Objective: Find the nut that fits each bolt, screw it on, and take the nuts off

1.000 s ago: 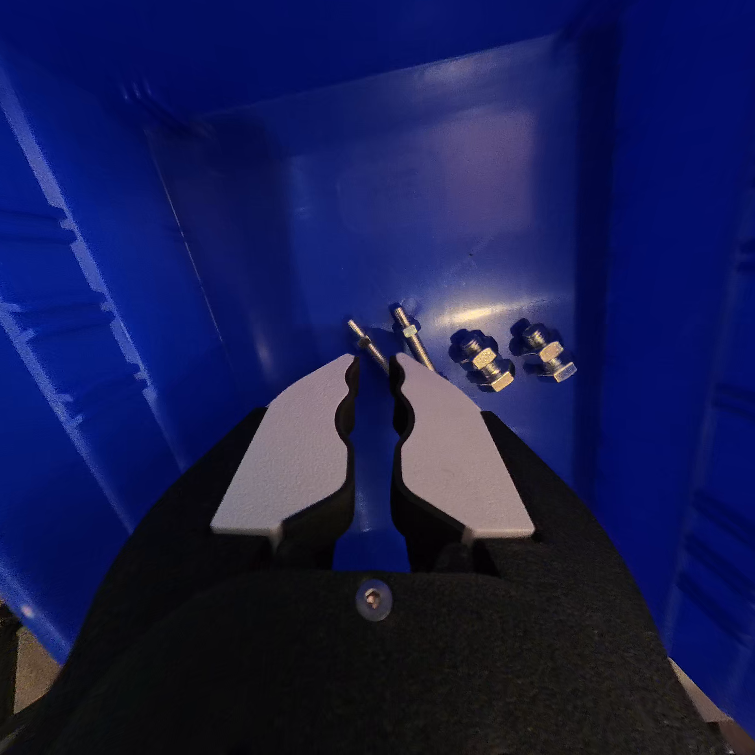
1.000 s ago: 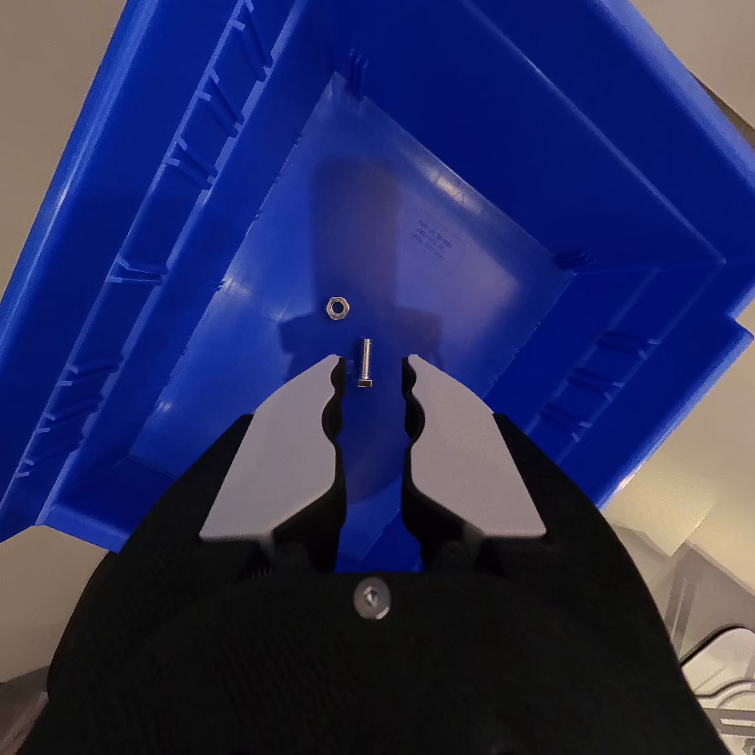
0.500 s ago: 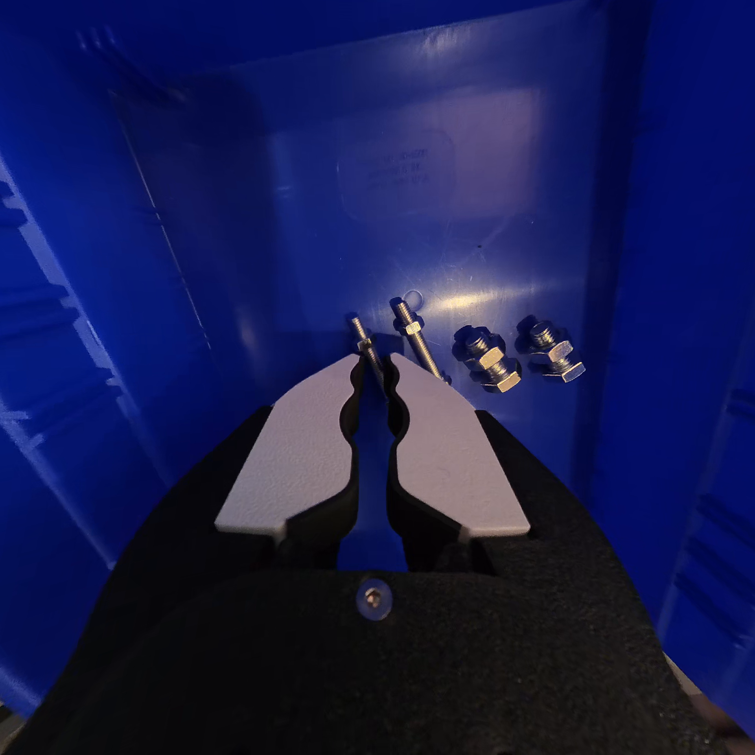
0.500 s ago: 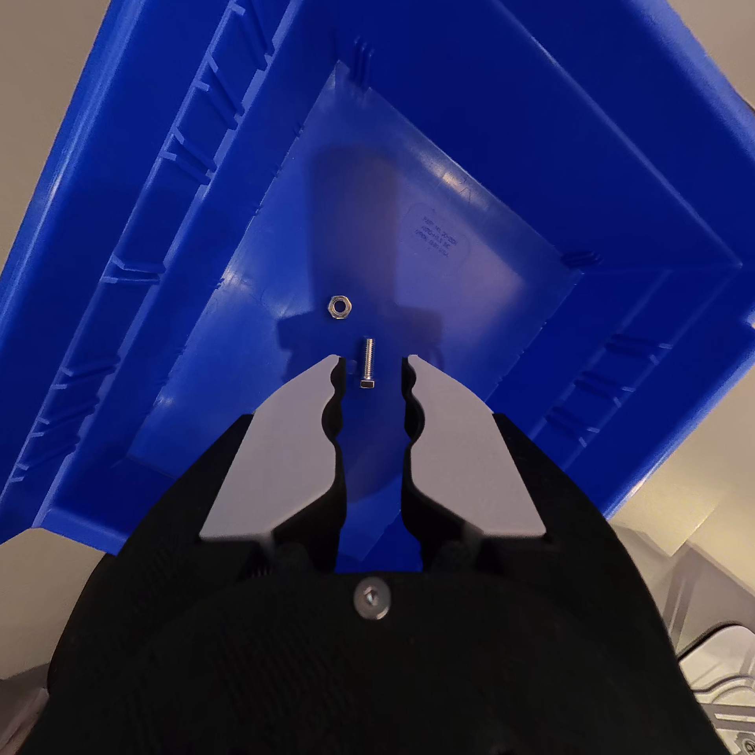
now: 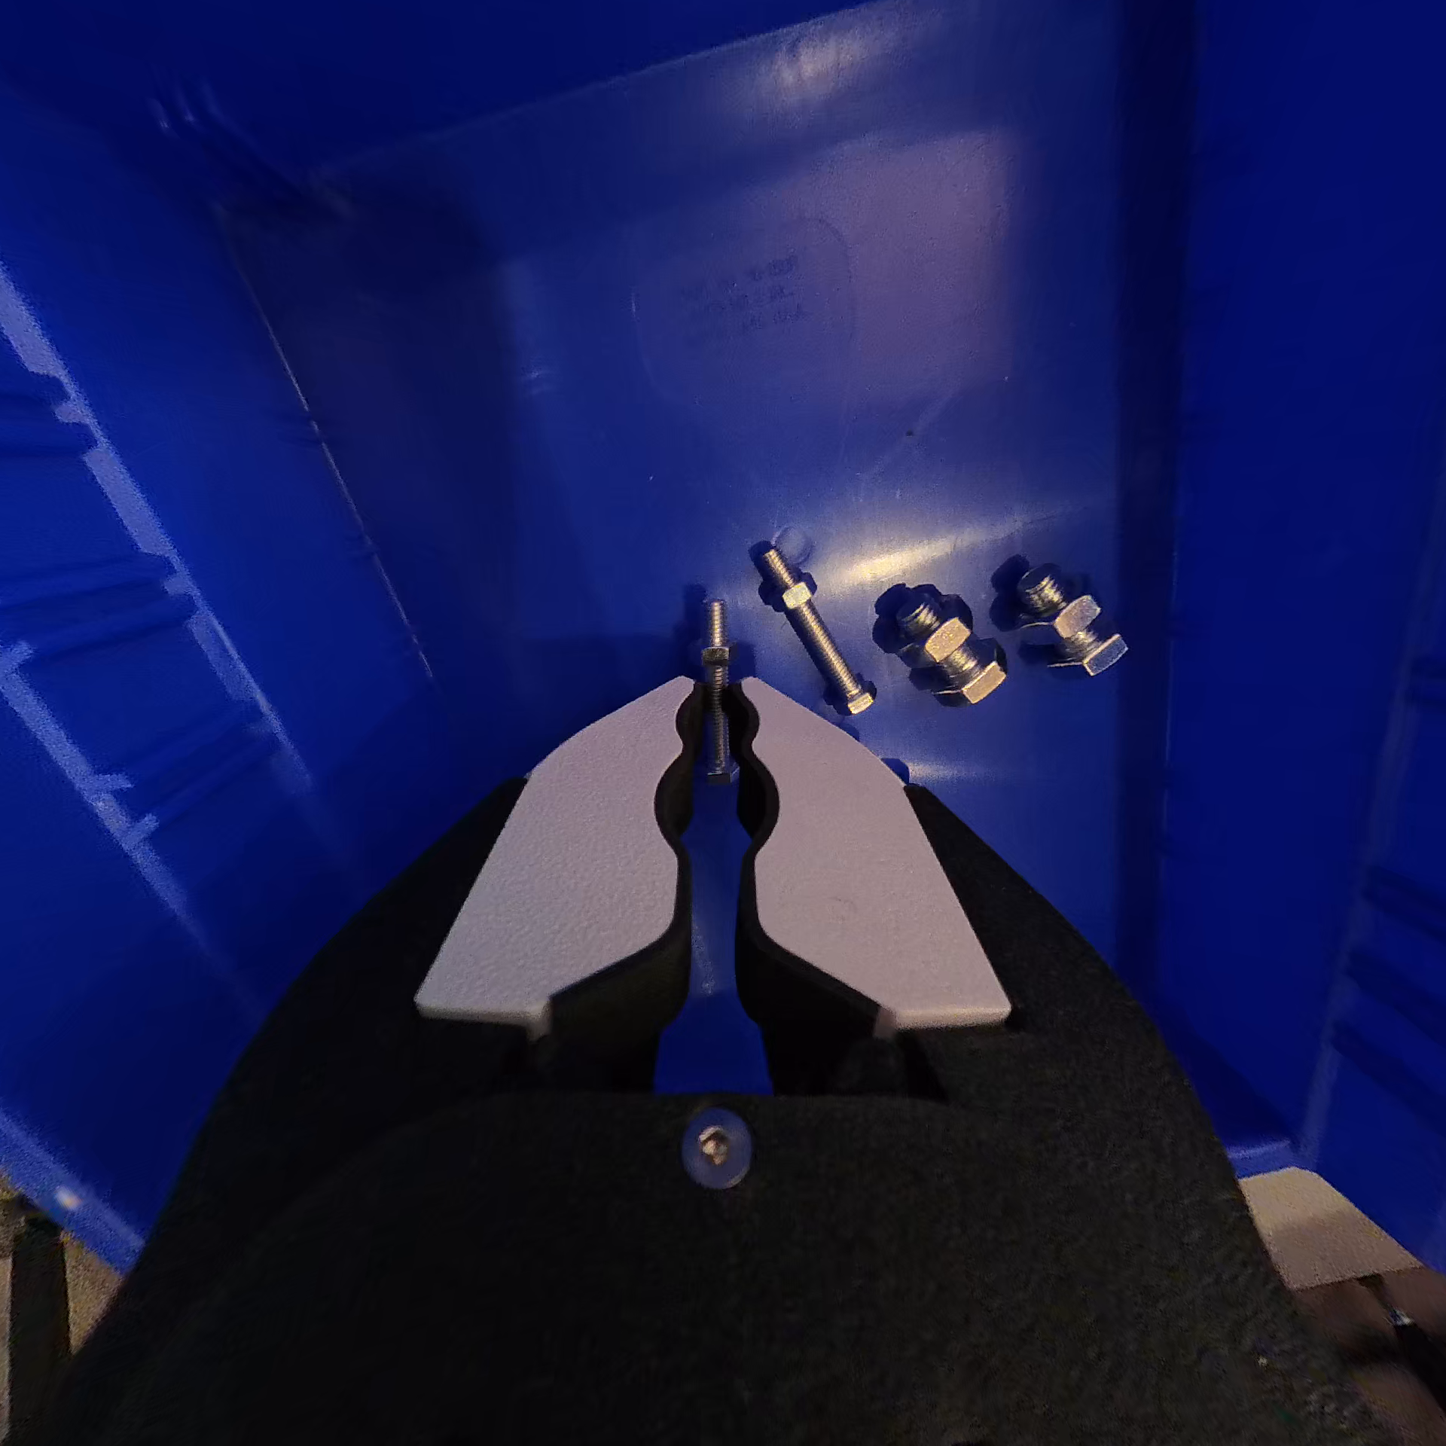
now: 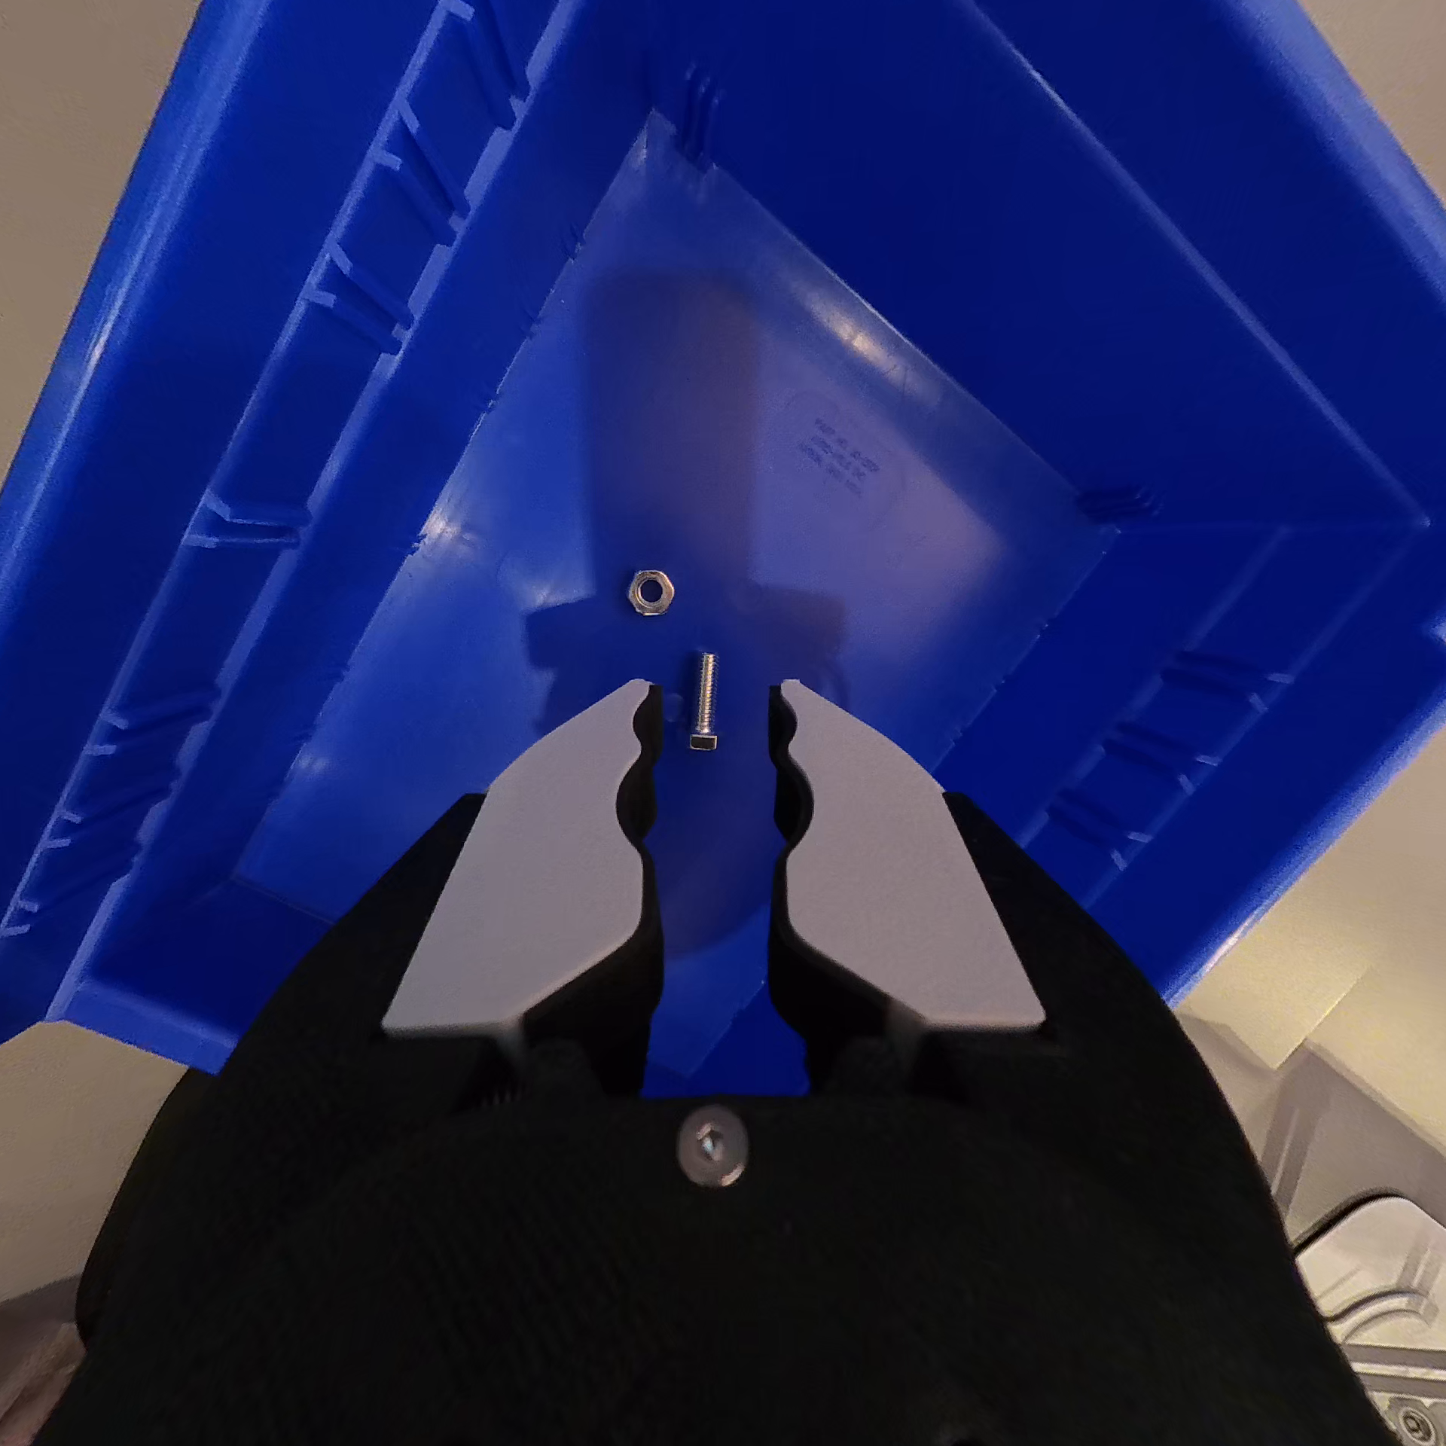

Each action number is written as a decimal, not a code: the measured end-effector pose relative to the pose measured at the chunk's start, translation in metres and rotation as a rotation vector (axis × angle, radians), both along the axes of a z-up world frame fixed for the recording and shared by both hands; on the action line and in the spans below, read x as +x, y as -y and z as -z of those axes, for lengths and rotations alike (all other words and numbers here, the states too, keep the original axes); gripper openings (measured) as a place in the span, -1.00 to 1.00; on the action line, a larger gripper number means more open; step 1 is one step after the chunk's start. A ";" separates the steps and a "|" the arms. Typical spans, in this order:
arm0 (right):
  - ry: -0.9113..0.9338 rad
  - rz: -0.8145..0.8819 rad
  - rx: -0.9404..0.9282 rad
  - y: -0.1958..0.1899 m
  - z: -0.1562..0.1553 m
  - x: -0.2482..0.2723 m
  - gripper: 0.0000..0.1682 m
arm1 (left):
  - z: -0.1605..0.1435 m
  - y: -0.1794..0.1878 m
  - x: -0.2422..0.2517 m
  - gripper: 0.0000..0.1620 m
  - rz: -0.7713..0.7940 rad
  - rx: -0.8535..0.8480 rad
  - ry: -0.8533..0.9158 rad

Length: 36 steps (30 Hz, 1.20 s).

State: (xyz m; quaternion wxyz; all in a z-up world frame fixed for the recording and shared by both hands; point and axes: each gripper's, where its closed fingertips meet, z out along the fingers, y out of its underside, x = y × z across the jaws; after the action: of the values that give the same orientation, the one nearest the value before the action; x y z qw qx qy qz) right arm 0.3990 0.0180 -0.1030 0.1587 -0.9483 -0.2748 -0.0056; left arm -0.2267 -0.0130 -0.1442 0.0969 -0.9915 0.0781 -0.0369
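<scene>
In the left wrist view my left gripper [image 5: 717, 682] is shut on a thin bolt [image 5: 717, 688] with a small nut on it, inside a blue bin [image 5: 313, 391]. The bolt stands between the tips, its head toward me. To its right lie a longer bolt with a nut [image 5: 814, 630] and two short thick bolts with nuts [image 5: 943, 648] [image 5: 1068, 618]. In the right wrist view my right gripper [image 6: 716, 685] is open over another blue bin [image 6: 1017, 235]. A short bolt [image 6: 704, 702] lies between its tips and a loose nut [image 6: 649, 592] lies just beyond.
The left bin's ribbed walls [image 5: 94, 626] stand close on both sides. In the right wrist view a beige surface [image 6: 78, 117] surrounds the bin and a grey metal tray [image 6: 1369, 1252] sits at the lower right.
My left gripper closed on the thin bolt, which now points straight between the tips instead of slanting. The right gripper has barely moved over its bin.
</scene>
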 end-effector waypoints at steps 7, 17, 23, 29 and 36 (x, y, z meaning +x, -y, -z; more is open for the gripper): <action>0.013 0.013 0.034 -0.003 -0.007 0.002 -0.67 | -0.048 -0.009 0.024 -0.93 0.067 0.186 0.136; -0.153 -0.028 0.628 -0.006 -0.152 -0.060 -0.69 | -0.216 0.019 0.145 -0.93 0.401 0.780 0.506; -1.148 -0.660 0.911 0.111 -0.280 -0.212 -0.73 | -0.272 0.073 0.239 -0.94 0.689 0.949 0.871; -1.364 -0.789 0.845 0.150 -0.282 -0.258 -0.78 | -0.272 0.113 0.309 -0.94 0.899 0.981 1.022; -1.442 -0.797 0.626 0.149 -0.258 -0.282 -0.81 | -0.260 0.126 0.331 -0.94 0.958 0.955 1.006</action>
State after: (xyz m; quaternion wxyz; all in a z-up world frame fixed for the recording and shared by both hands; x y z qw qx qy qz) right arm 0.1170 -0.1306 0.1554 0.5364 -0.4672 -0.4040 0.5752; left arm 0.1047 -0.1389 0.1162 0.5030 -0.5691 0.4450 -0.4744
